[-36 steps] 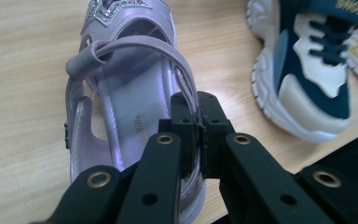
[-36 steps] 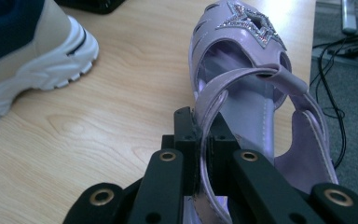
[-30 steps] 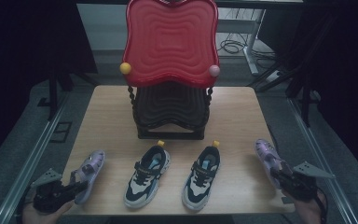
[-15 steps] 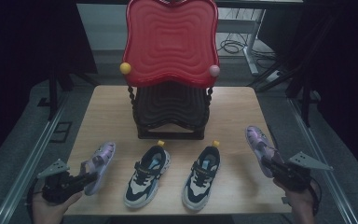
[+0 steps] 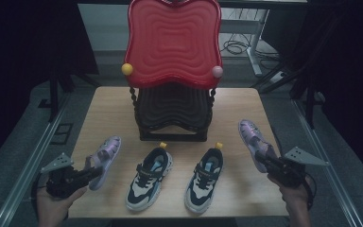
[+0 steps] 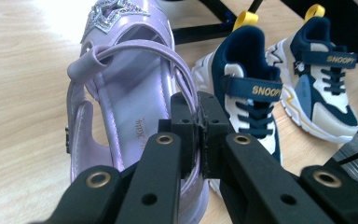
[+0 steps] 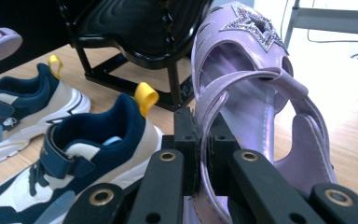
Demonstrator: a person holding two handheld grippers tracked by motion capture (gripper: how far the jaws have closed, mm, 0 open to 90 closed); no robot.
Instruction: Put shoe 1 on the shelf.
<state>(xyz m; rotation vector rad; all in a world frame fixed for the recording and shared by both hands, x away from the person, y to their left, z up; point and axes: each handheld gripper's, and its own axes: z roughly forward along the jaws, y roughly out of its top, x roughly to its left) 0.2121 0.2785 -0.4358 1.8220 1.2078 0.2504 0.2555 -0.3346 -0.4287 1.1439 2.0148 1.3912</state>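
- Sandals, a lilac pair, are being carried one in each gripper: the left sandal (image 5: pixel 103 160) is hanging at the near left of the table (image 5: pixel 108 106), the right sandal (image 5: pixel 253 137) at the near right.
- Left gripper (image 6: pixel 198 140) is pinching the left sandal's heel strap, its jaws pressed together on the thin band with almost no gap.
- Right gripper (image 7: pixel 201 140) is clamping the right sandal's heel strap in the same way, toe pointing far and up.
- Both sandals are looking tilted, toes raised; whether the soles are touching the wood I cannot tell for certain, though they seem clear of it.
- Two sneakers (image 5: pixel 150 177) are standing side by side between the sandals, near the front edge, toes toward the person.
- Red chair (image 5: pixel 172 42) with a black seat is standing at the far middle of the table, just beyond the sneakers.
- Step in hand, as I judge it: carrying the sandals inward or toward the chair, mid-transfer.
- Next move is calling for steady grips, since the straps are thin and flexible and the shoes may be swinging, and for keeping clear of the sneakers and the chair legs.
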